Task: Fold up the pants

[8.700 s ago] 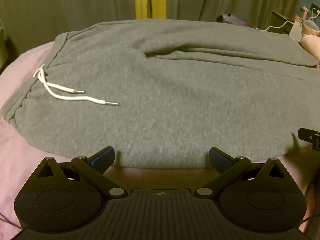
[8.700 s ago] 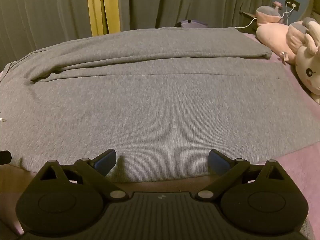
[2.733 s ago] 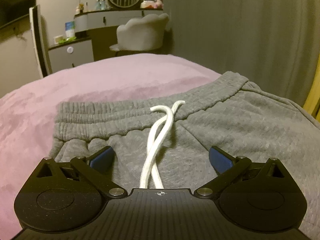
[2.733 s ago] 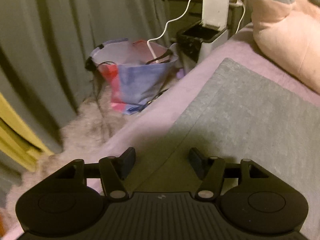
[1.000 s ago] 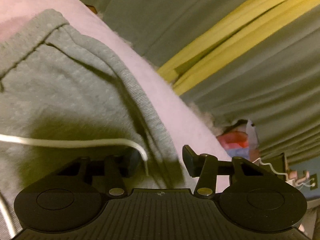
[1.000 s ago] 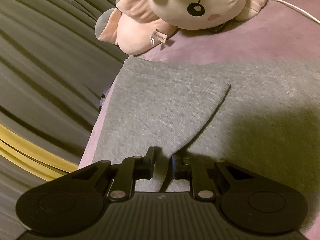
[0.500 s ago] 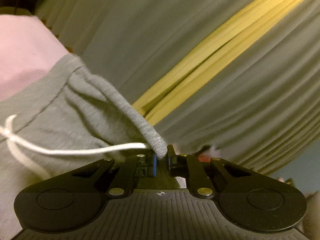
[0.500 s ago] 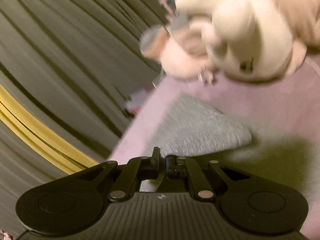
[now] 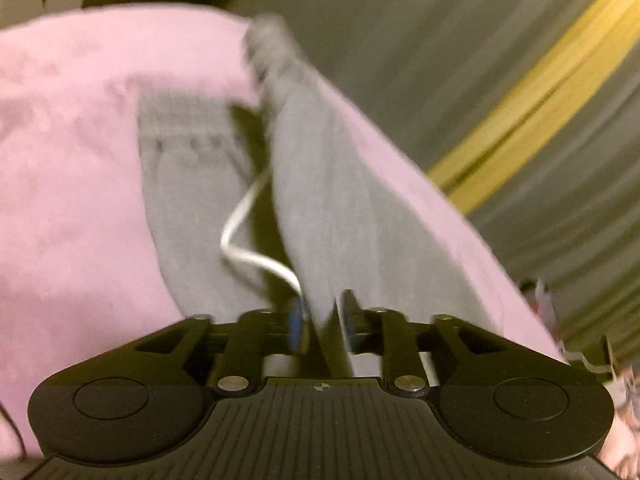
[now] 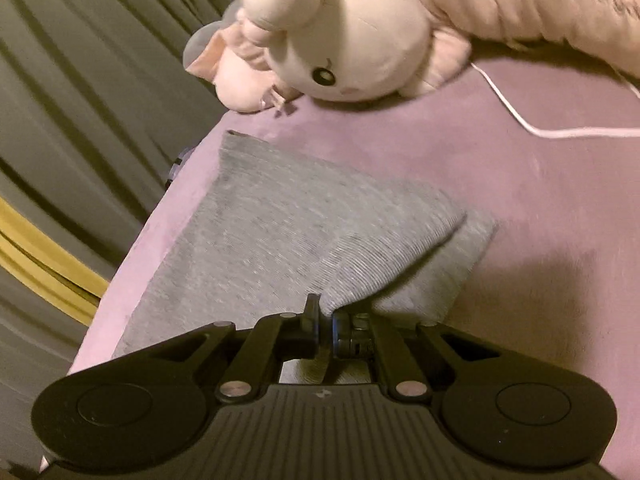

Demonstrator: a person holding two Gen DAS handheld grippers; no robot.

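Pink bed [image 10: 540,184] — grey pants [image 10: 256,232] lie on it, plush bunny [image 10: 344,40] and white cable [image 10: 560,133] just beyond them.

From my left wrist view, motion blur smears the grey pants [image 9: 320,184], so I cannot make out the waistband ribbing clearly. The white drawstring [image 9: 244,240] vanishes behind the fabric near the left claw [image 9: 322,320], its ends hidden. Small objects at the right edge are too blurred to name. In my right wrist view, the pinched cloth edge disappears between the right claw's [image 10: 326,326] fingers, the pink plush toy [image 10: 540,4] is cut off at the frame, and the white cable [image 10: 560,132] runs out of view.
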